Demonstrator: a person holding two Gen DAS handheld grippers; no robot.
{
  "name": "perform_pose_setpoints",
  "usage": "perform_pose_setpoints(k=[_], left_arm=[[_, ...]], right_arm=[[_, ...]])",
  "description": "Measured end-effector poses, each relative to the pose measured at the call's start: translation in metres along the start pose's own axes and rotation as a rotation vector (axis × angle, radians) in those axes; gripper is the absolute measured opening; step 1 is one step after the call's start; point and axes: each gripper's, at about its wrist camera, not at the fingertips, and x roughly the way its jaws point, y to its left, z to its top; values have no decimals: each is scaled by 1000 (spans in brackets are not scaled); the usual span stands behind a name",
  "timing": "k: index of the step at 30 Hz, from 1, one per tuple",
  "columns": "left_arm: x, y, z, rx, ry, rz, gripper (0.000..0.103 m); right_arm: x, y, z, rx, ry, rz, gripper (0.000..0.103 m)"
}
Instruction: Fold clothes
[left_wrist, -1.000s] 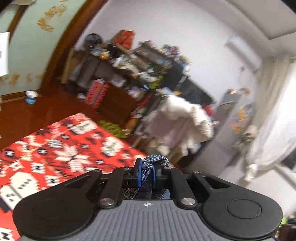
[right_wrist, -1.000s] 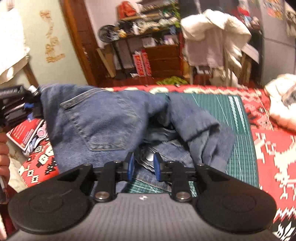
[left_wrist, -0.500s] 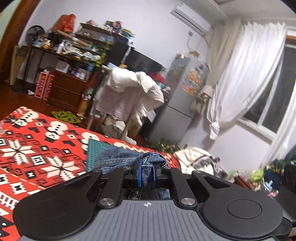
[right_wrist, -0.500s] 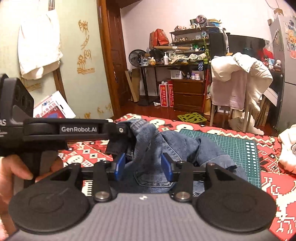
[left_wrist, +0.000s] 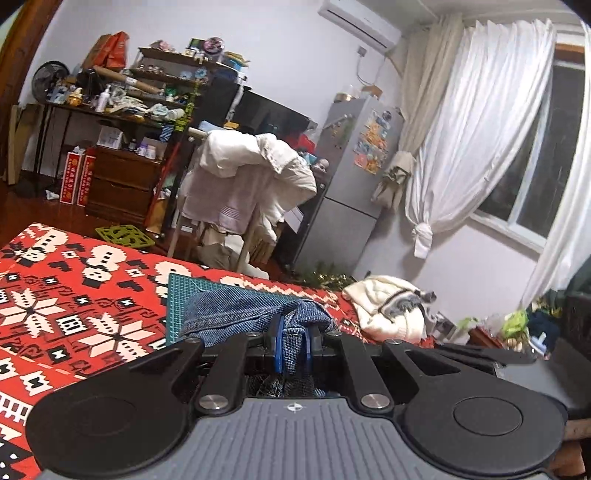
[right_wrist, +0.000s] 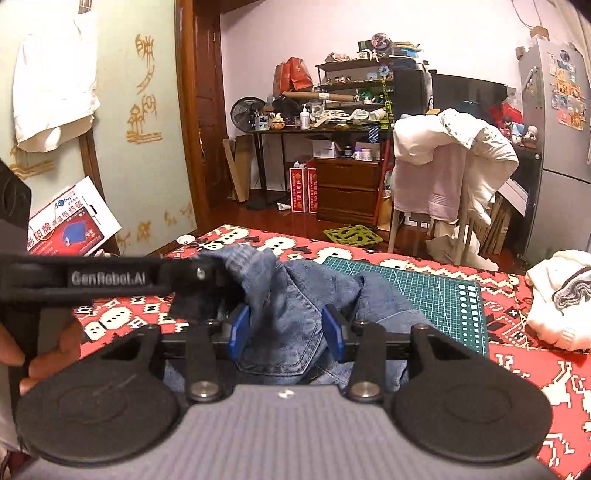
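Jeans (right_wrist: 295, 310) bunched lower centre on the red blanket (right_wrist: 517, 373) and green mat (right_wrist: 424, 291), less spread than a second ago. Left gripper (left_wrist: 291, 349) still pinches a denim fold, lifted. Right gripper (right_wrist: 284, 332), narrow before, now gapes wide around the denim, gripping nothing.

Bunched jeans (right_wrist: 295, 295) fill the space just ahead of the right gripper (right_wrist: 284, 330), lying between its spread fingers, and the left gripper (right_wrist: 199, 275) bars the way at the left, clamped on the denim. To the right, the green cutting mat (right_wrist: 436, 291) lies bare up to the white sweater (right_wrist: 557, 295). Red patterned bedcover (left_wrist: 74, 295) left of the mat is open.
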Motion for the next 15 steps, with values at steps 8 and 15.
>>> perform_pose_setpoints(k=[8, 15], left_arm=[[3, -16, -5, 95, 33, -22, 10], [3, -19, -7, 108, 41, -38, 10]], right_arm=[[6, 4, 0, -29, 25, -77, 45], [9, 3, -2, -59, 15, -96, 38]])
